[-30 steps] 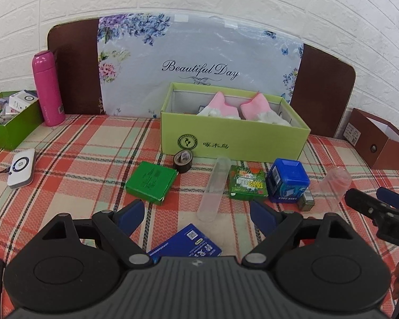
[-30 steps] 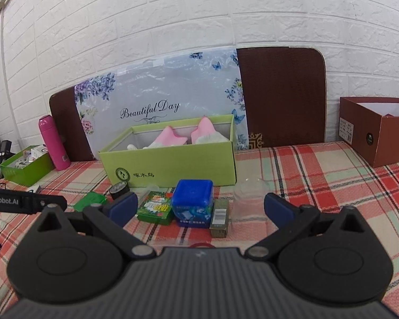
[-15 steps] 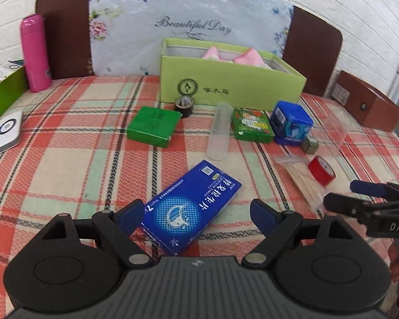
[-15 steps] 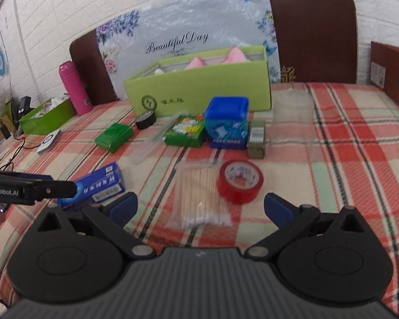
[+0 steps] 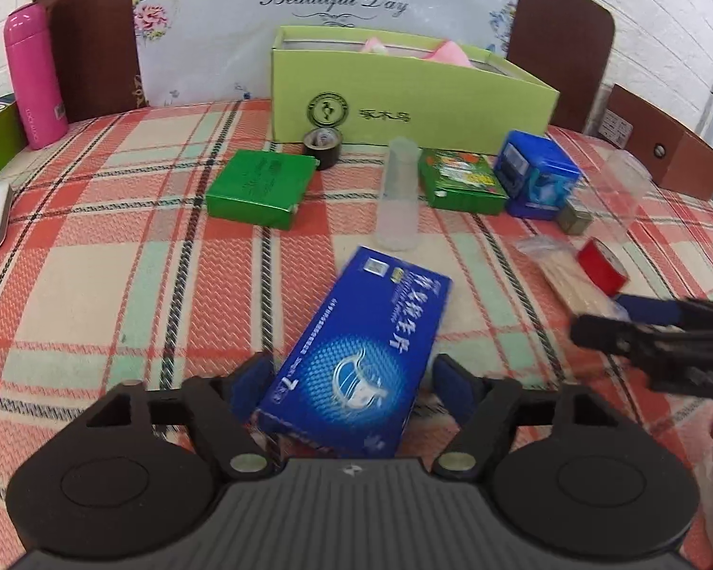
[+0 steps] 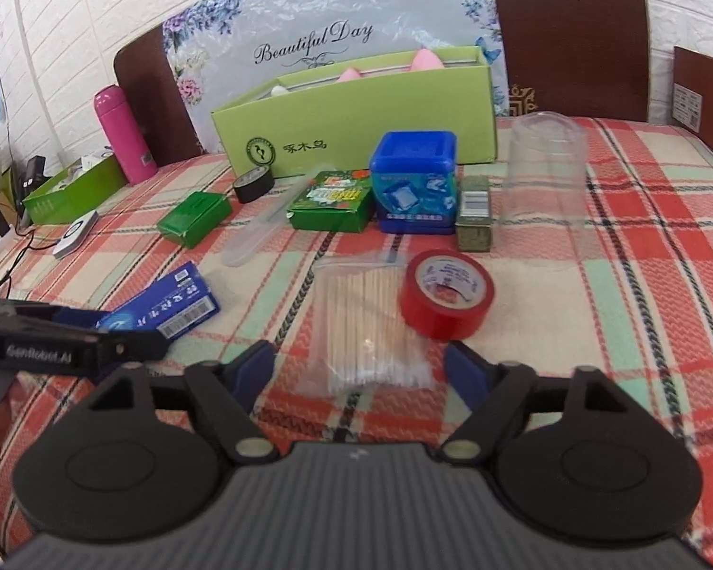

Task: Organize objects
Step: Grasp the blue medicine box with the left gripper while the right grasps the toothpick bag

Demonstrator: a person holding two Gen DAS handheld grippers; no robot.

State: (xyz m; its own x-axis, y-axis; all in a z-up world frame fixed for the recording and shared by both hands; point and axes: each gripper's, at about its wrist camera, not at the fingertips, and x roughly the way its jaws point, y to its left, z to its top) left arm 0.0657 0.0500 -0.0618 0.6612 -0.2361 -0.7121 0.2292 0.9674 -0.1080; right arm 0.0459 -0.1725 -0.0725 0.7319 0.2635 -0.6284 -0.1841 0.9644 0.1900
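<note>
A blue flat box lies slanted on the checked tablecloth. My left gripper is low over its near end, a finger on either side. The jaws are closing, and a thin gap shows at each pad. A clear bag of wooden sticks lies between the fingers of my right gripper. Those jaws are closing too and stand apart from the bag. A red tape roll rests just right of the bag.
A light green open box stands at the back. In front of it lie a green box, black tape roll, clear tube, green packet, blue cube box and clear cup. A pink bottle stands far left.
Both grippers have sunk toward the table and tipped downward. The blue box now lies between the left fingers and the stick bag between the right fingers. Both pairs of jaws have narrowed.
</note>
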